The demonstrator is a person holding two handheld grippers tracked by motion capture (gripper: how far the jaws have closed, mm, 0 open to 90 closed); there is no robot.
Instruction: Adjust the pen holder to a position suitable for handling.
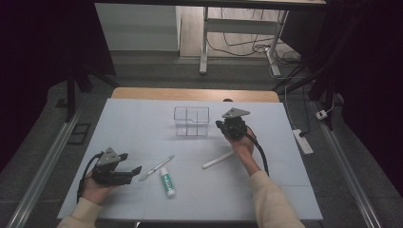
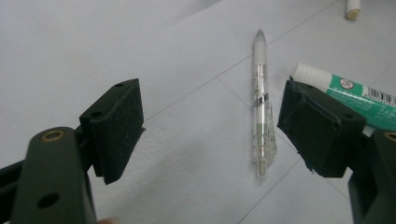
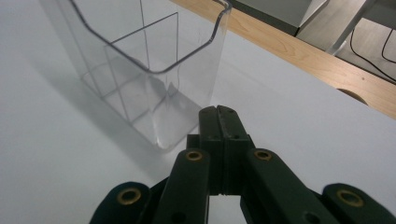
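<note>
A clear plastic organiser box [image 1: 191,121] [image 3: 149,70] with inner dividers stands empty at the middle back of the white mat. My right gripper [image 1: 225,126] [image 3: 219,116] is shut with nothing between its jaws, just right of the box. My left gripper [image 1: 131,163] [image 2: 210,126] is open near the front left, low over the mat. A clear pen [image 1: 157,167] [image 2: 260,102] lies just beyond it, nearer its right jaw. A green-and-white glue stick [image 1: 167,181] [image 2: 350,93] lies beside the pen. A white stick-like object [image 1: 218,160] [image 2: 352,8] lies under my right hand.
The white mat [image 1: 142,128] covers a wooden table [image 1: 190,93] whose far edge shows behind. A power strip [image 1: 302,141] lies on the floor to the right. Desk legs and cables [image 1: 247,45] stand beyond the table.
</note>
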